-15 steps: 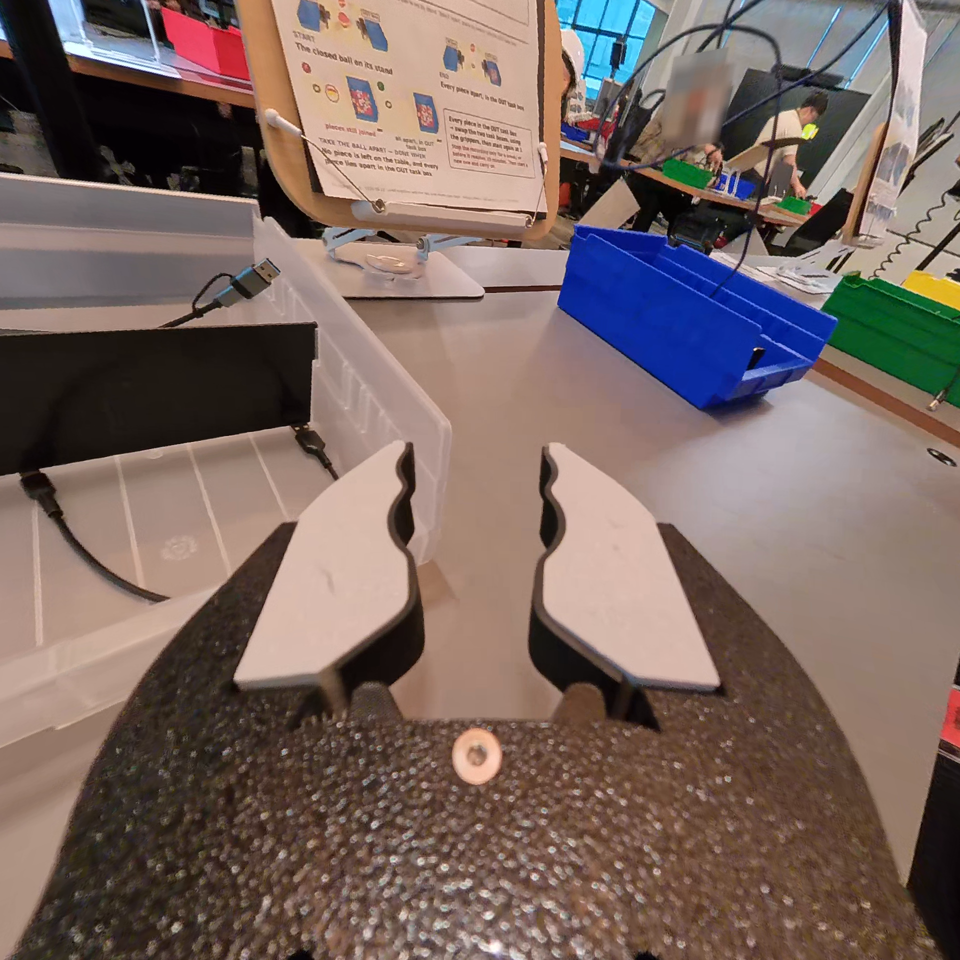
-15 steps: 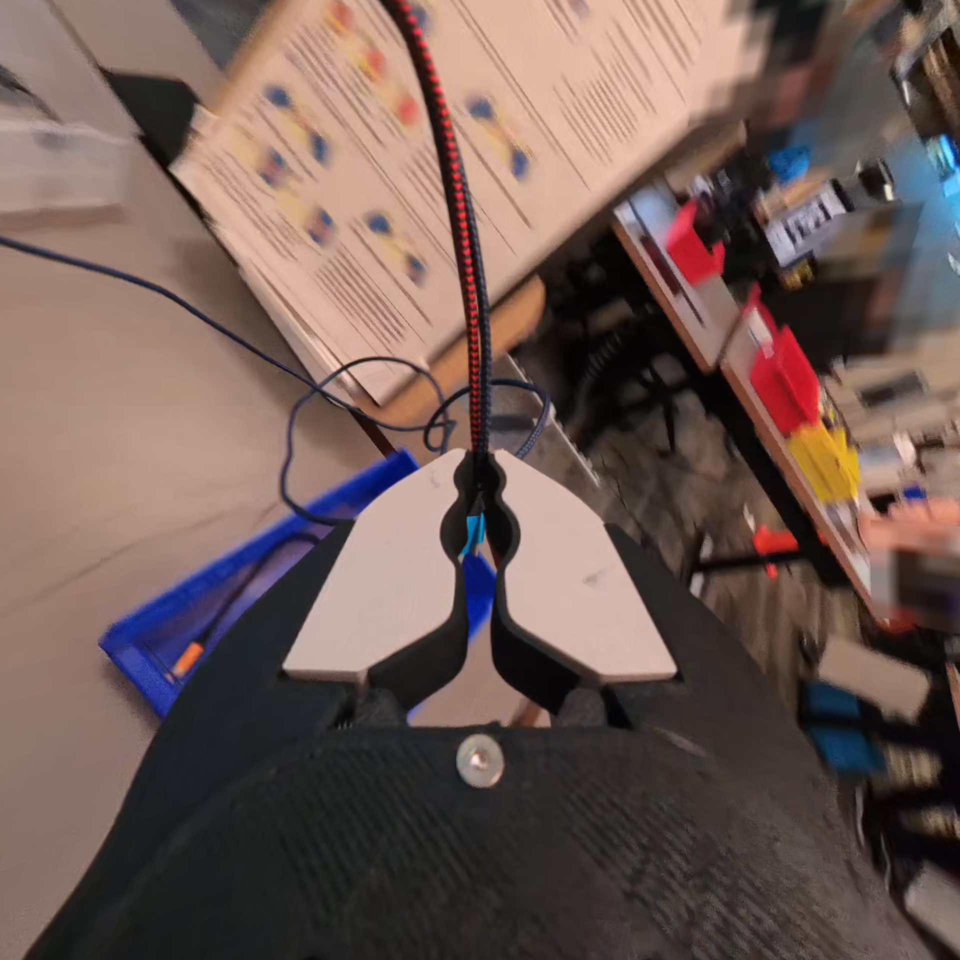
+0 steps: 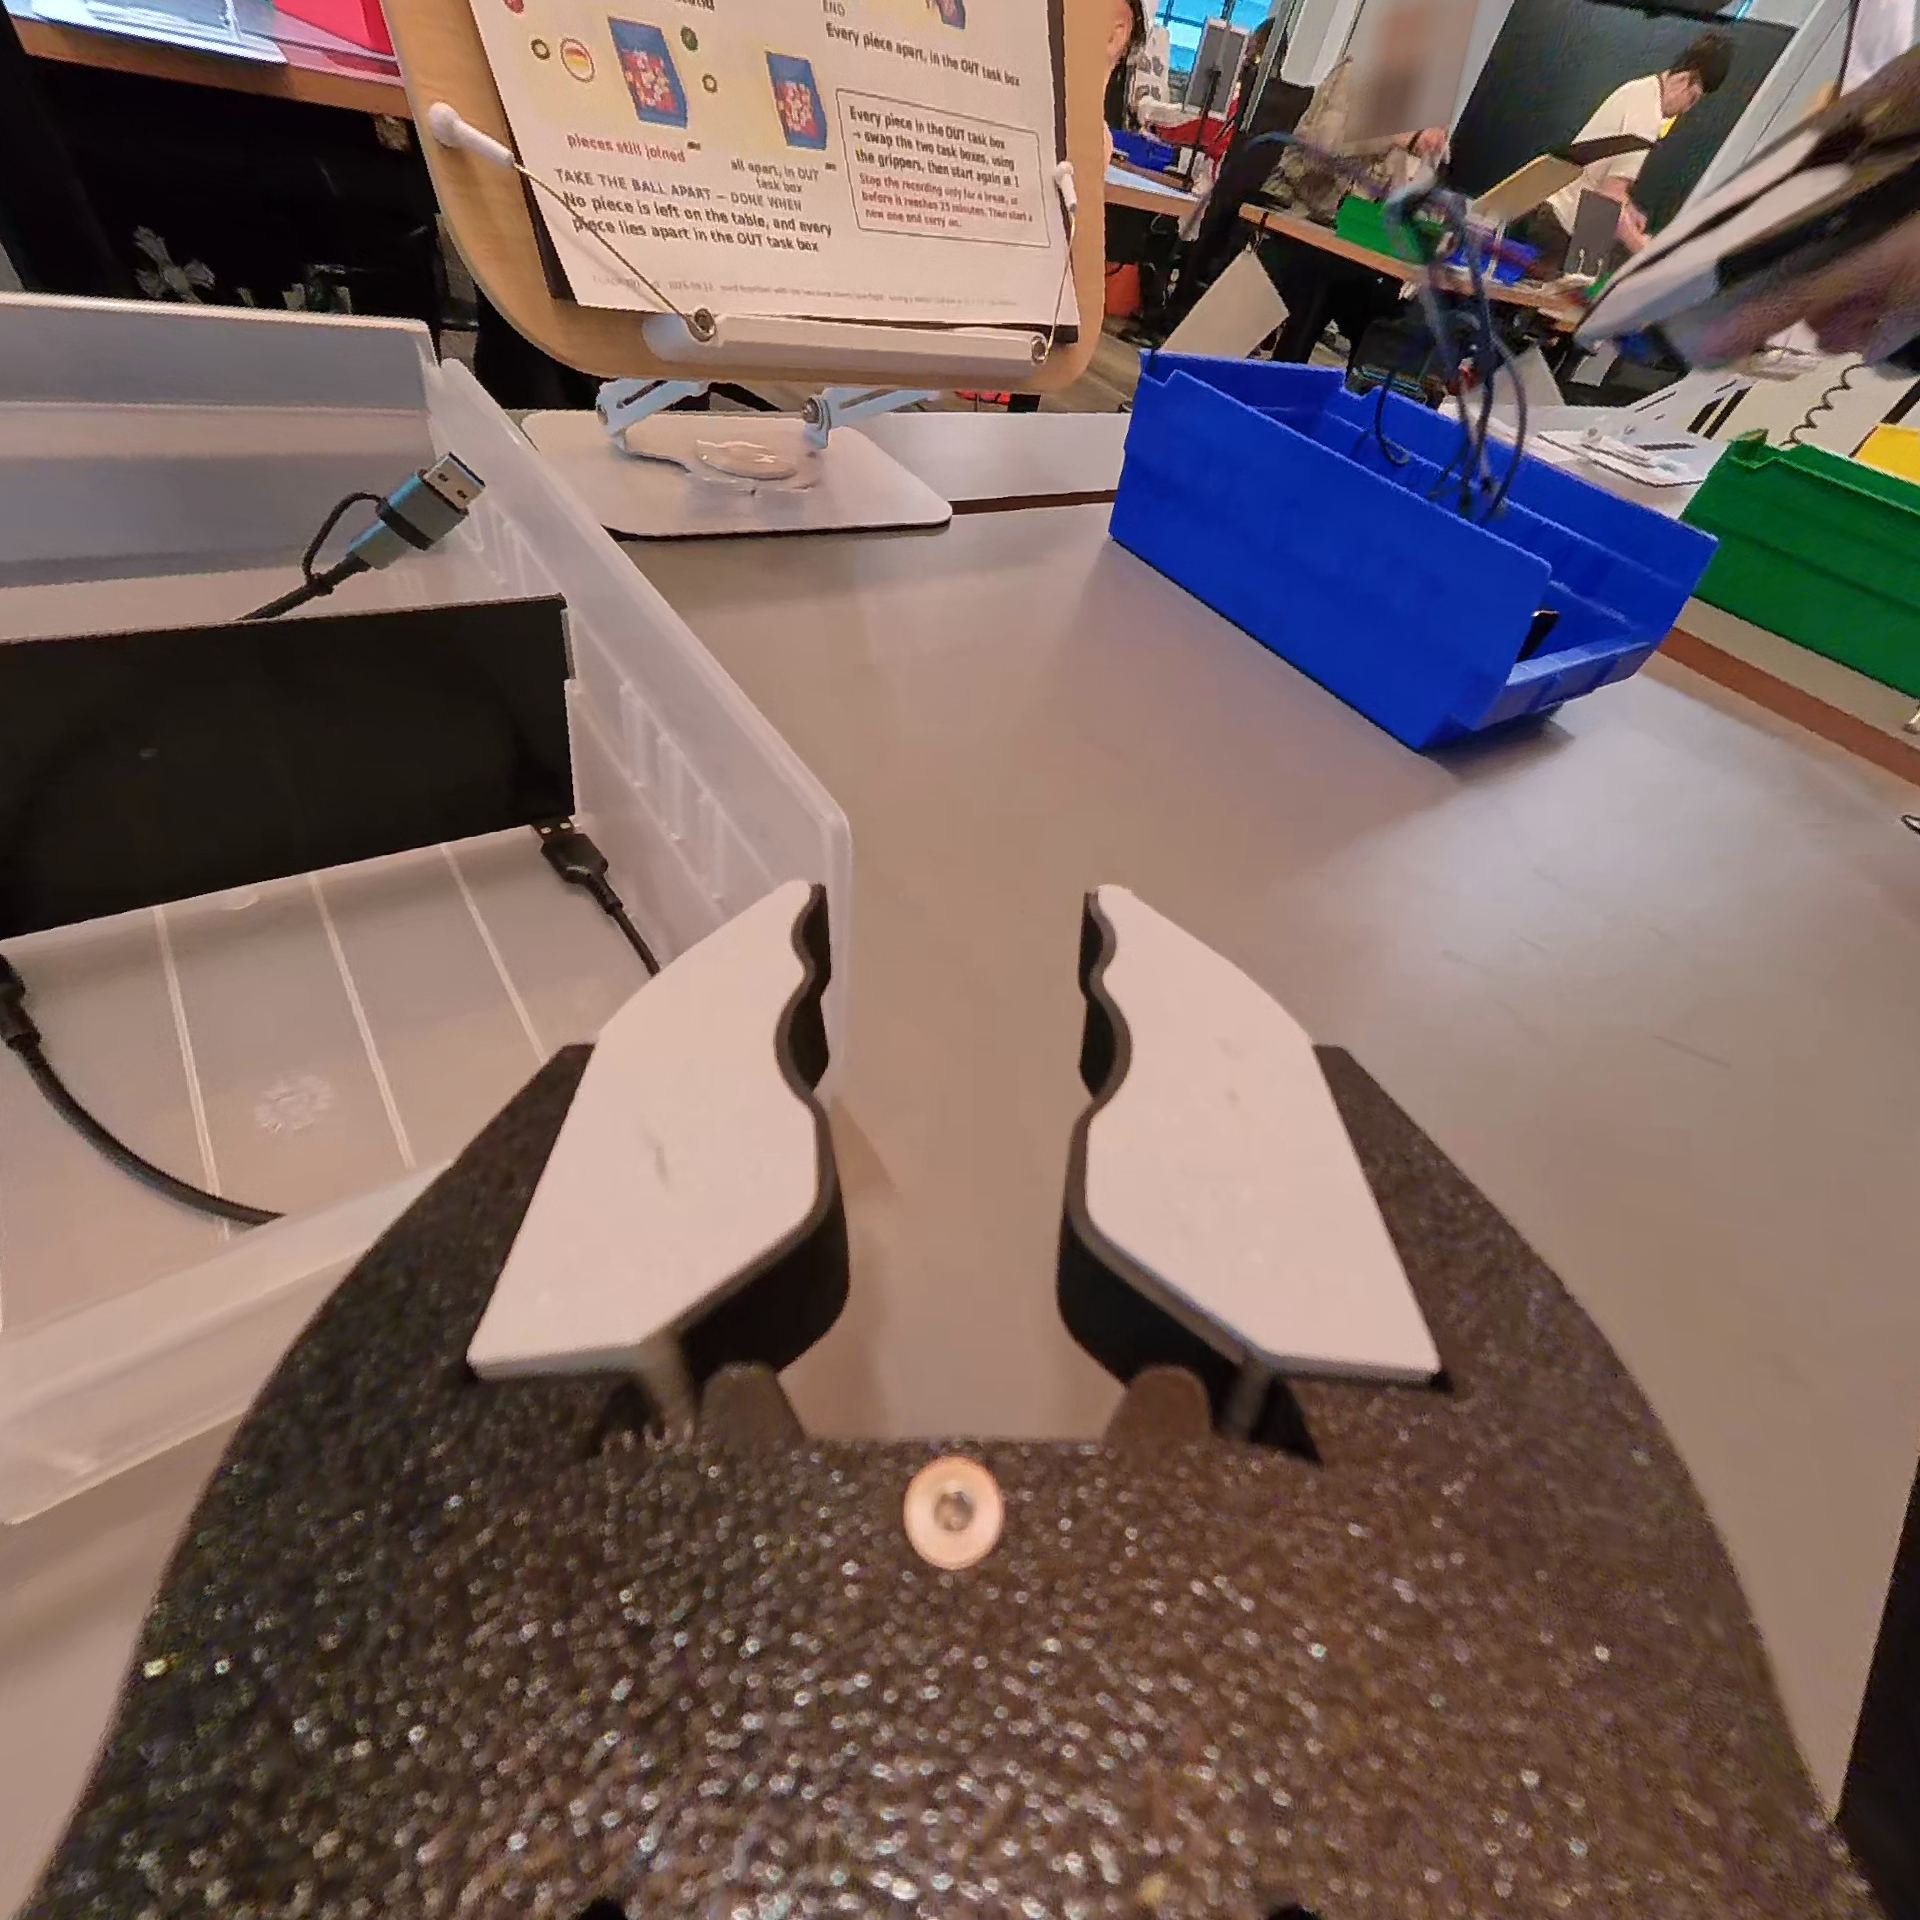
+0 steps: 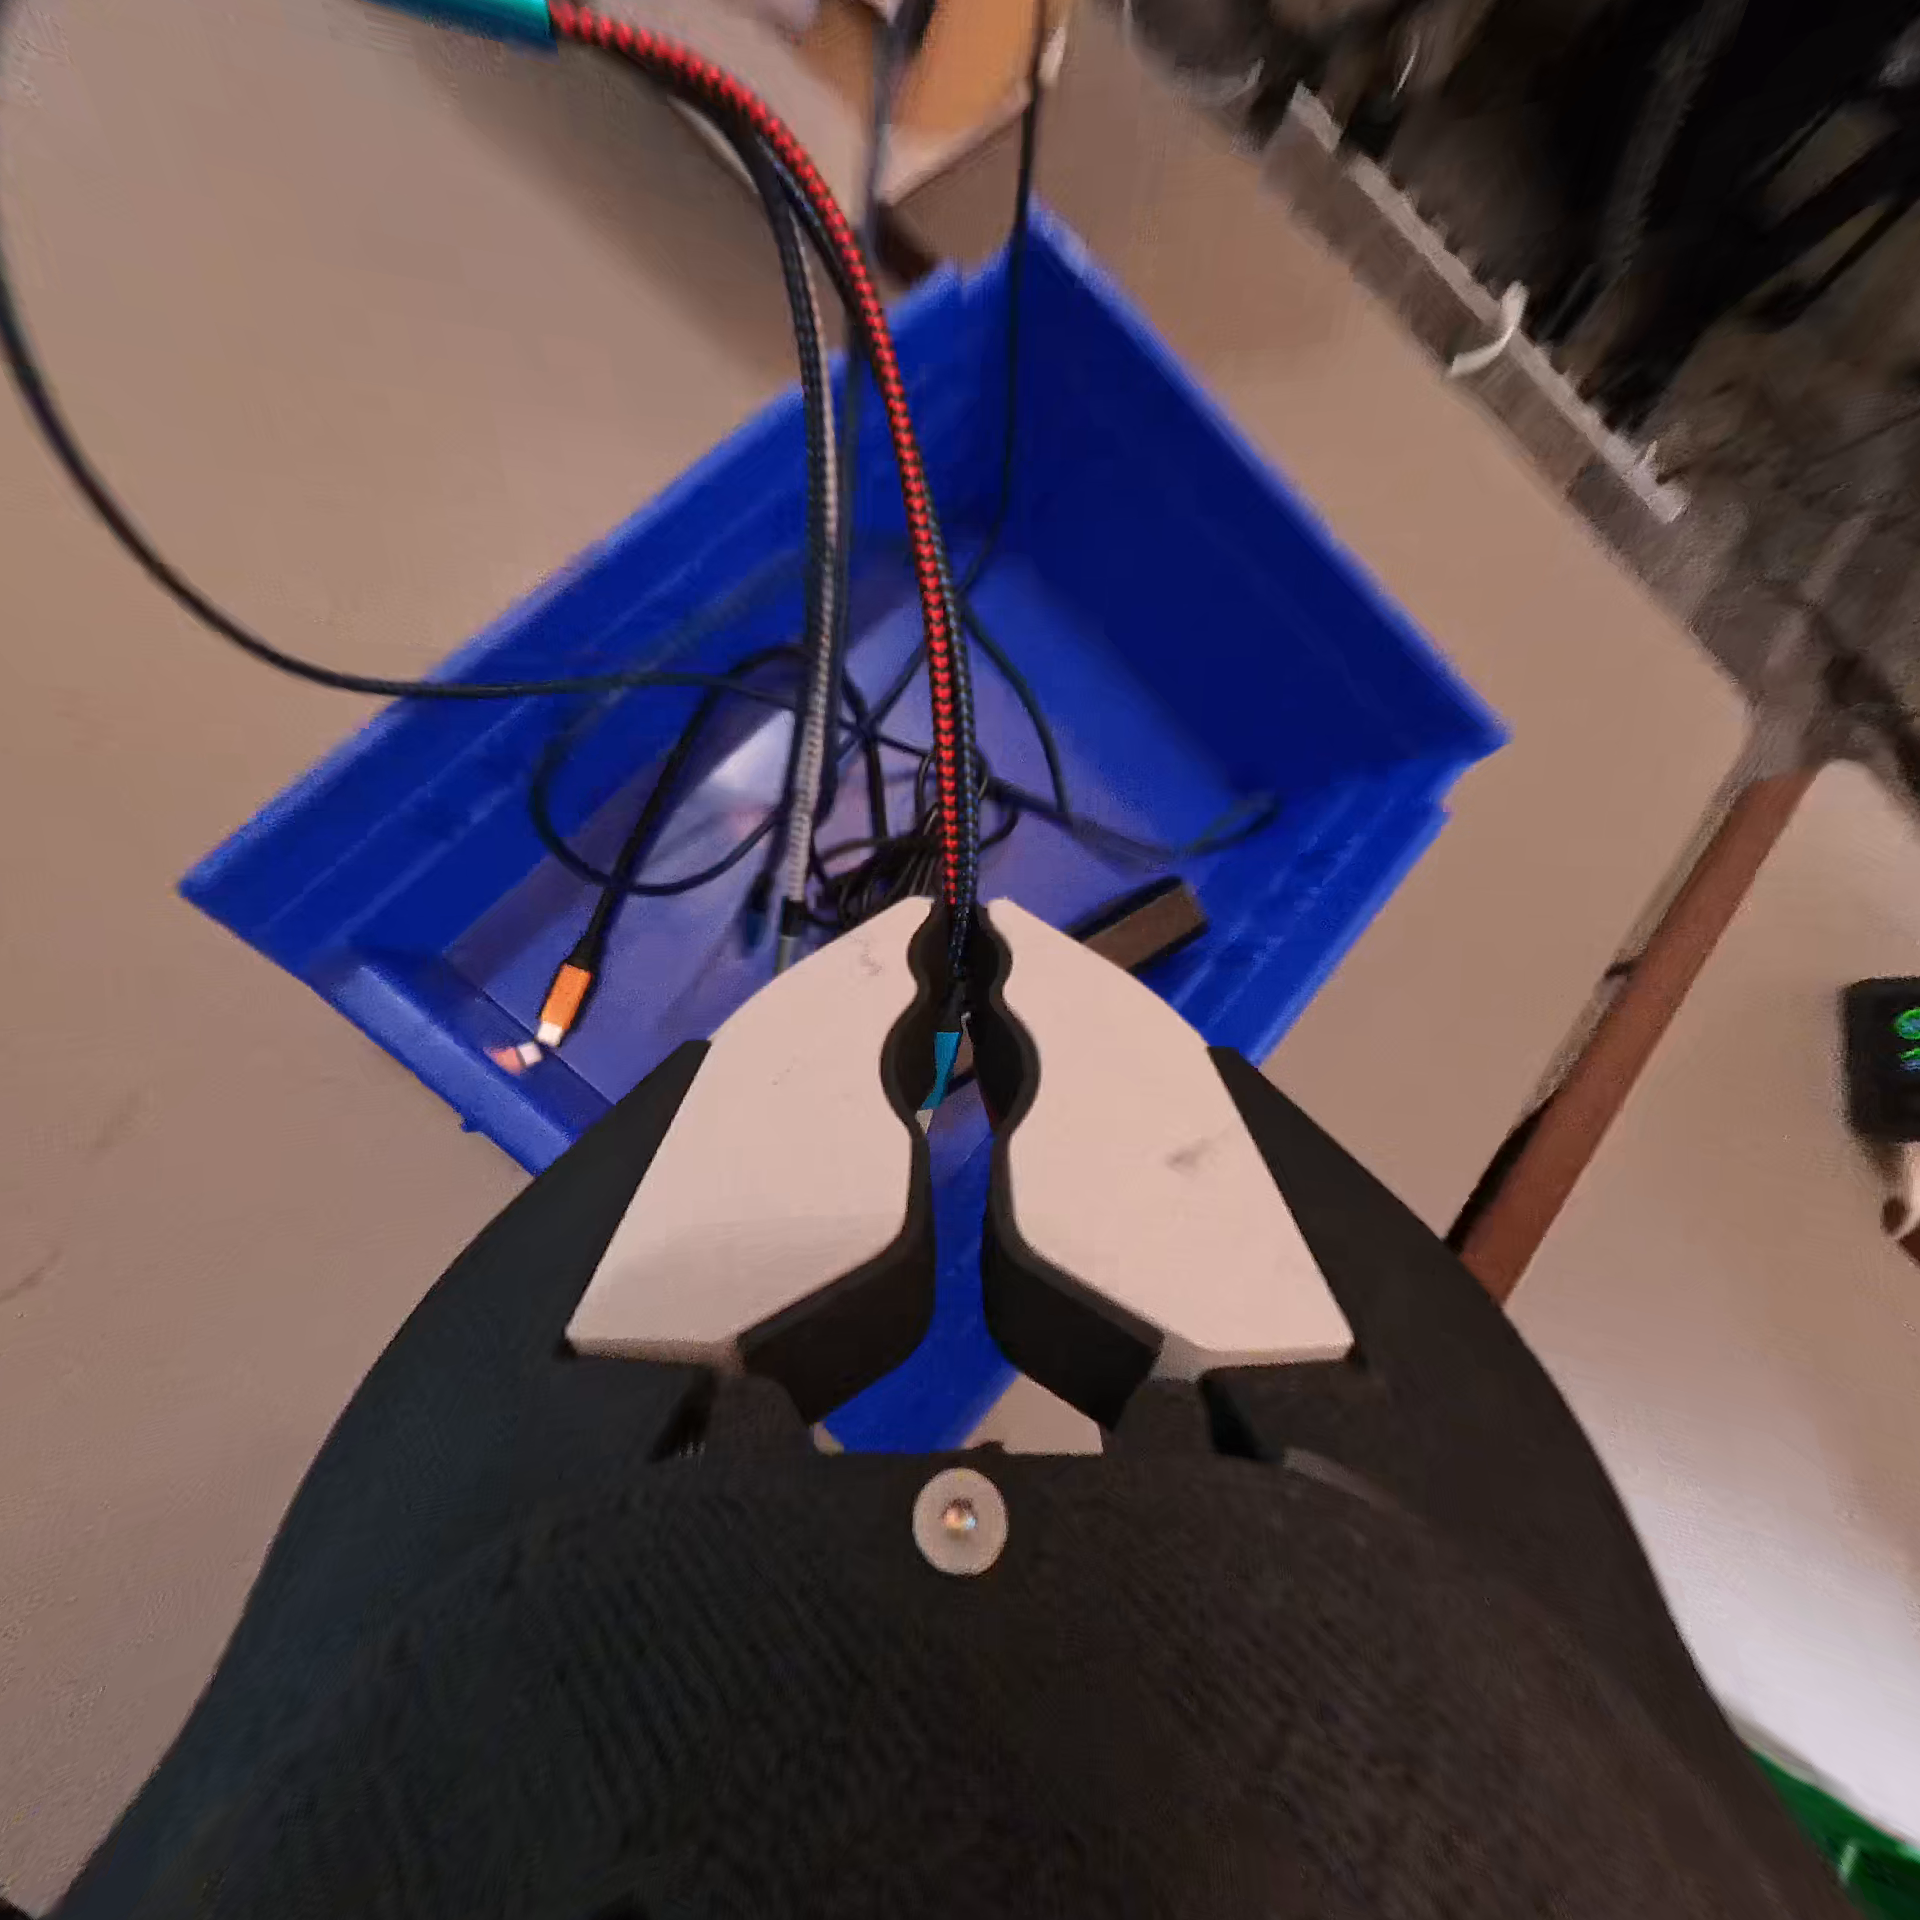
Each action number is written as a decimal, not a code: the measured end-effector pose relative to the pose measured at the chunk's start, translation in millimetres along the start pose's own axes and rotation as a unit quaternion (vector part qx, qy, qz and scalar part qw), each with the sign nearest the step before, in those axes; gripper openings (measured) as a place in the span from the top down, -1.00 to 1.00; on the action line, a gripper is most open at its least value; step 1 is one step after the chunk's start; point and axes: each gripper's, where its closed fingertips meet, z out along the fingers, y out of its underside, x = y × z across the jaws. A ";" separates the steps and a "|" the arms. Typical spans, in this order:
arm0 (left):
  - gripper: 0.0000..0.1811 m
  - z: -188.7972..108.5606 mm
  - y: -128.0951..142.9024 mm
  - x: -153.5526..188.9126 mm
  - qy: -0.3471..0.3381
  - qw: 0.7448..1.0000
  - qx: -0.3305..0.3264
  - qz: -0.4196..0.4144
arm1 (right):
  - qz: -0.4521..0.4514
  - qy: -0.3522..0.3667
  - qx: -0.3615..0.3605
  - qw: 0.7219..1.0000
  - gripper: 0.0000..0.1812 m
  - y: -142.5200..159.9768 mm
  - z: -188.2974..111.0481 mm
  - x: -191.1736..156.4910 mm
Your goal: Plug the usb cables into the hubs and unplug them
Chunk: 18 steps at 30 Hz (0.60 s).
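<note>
Swinging round since half a second ago, the right gripper (image 4: 958,914) now looks down into the blue bin (image 4: 1288,582) instead of up at the instruction sheet, while the left gripper (image 3: 956,904) has barely shifted. Inside the bin lies a tangle of dark cables (image 4: 665,686), one with an orange plug (image 4: 568,992), plus a small dark block (image 4: 1143,925) by the near wall; the bin sits on the grey table (image 4: 260,364). Left view now: a clear plastic tub (image 3: 717,748) sits just beside the left finger, with a black divider (image 3: 281,758) across it, a grey USB plug (image 3: 431,509) sticking up behind that, and a black cable (image 3: 613,904) trailing along the tub floor. An instruction board on a stand (image 3: 790,343) rises behind, a green bin (image 3: 1818,561) beyond the blue one. Left jaws stand wide apart over bare table, holding nothing. Right jaws are pinched together on the red-and-black braided cable (image 4: 904,416), its teal connector (image 4: 943,1060) caught between the pads, the cord arching up and away over the bin
</note>
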 end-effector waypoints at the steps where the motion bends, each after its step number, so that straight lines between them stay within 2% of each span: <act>1: 0.51 0.4 0.2 0.3 0.001 1.000 0.000 -0.001 | -0.002 0.013 -0.022 1.000 0.96 8.6 11.5 -0.6; 3: 0.51 2.2 1.1 0.6 0.002 1.000 -0.001 -0.003 | -0.001 0.036 -0.070 0.997 0.96 25.9 32.6 -4.2; 6: 0.51 6.8 5.4 3.8 0.009 1.000 -0.010 -0.003 | 0.012 0.021 -0.146 0.989 0.95 56.4 64.3 -23.4; 9: 0.51 9.1 6.1 8.7 0.016 1.000 -0.015 0.006 | -0.015 0.013 -0.157 0.987 0.93 62.4 79.7 -34.4; 11: 0.51 9.5 4.9 12.5 0.023 1.000 -0.015 0.012 | -0.024 0.043 -0.157 0.986 0.75 53.6 72.7 -23.8; 15: 0.51 8.5 1.4 17.3 0.030 0.999 -0.012 0.025 | -0.001 0.068 -0.122 0.990 0.41 20.2 31.0 -0.1; 18: 0.51 7.1 -0.5 17.7 0.031 0.999 -0.010 0.030 | 0.039 0.047 -0.065 0.996 0.07 -5.9 -1.1 -3.2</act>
